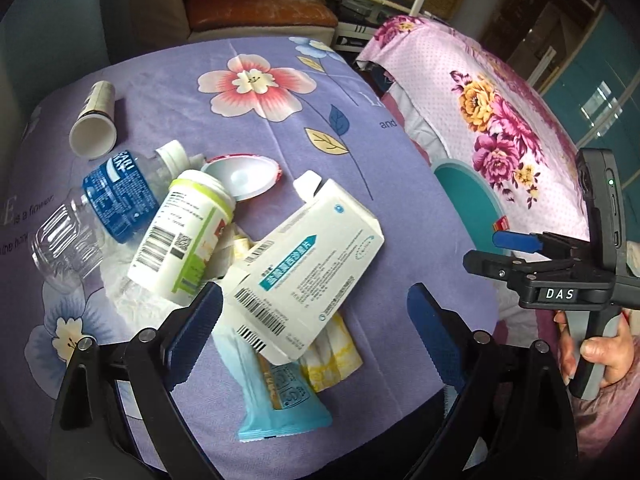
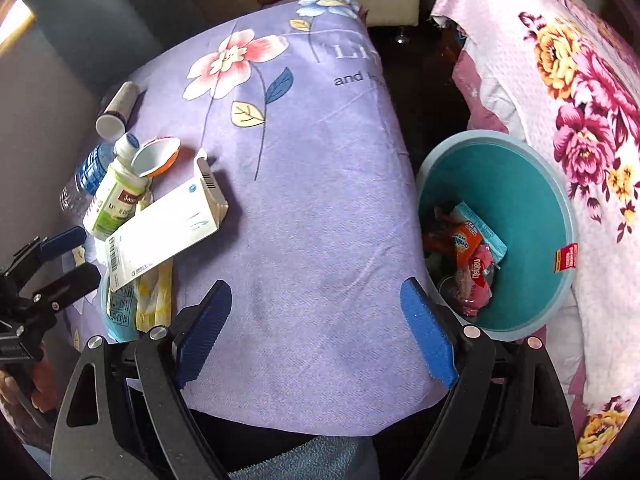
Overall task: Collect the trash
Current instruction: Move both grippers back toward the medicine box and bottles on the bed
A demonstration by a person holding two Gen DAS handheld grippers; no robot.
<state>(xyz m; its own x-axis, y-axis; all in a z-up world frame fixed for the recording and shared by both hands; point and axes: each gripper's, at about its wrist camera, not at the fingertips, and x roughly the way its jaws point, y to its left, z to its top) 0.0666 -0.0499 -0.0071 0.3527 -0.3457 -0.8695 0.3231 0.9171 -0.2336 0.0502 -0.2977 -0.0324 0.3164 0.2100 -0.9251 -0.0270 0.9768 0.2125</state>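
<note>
A pile of trash lies on the purple flowered table cloth (image 1: 280, 128): a white medicine box (image 1: 308, 264), a white and green pill bottle (image 1: 184, 236), a clear water bottle with a blue label (image 1: 108, 204), a white tube (image 1: 96, 120), a foil lid (image 1: 244, 176) and wrappers (image 1: 280, 400). My left gripper (image 1: 316, 332) is open, just above the box. My right gripper (image 2: 316, 328) is open and empty over bare cloth (image 2: 312, 200). The teal bin (image 2: 532, 216) stands to its right and holds several wrappers (image 2: 472, 256). The box (image 2: 164, 232) lies to its left.
A pink flowered bedspread (image 2: 580, 120) lies right of the bin. A sofa with a brown cushion (image 1: 256, 8) stands behind the table. The right gripper also shows at the right edge of the left wrist view (image 1: 516, 252).
</note>
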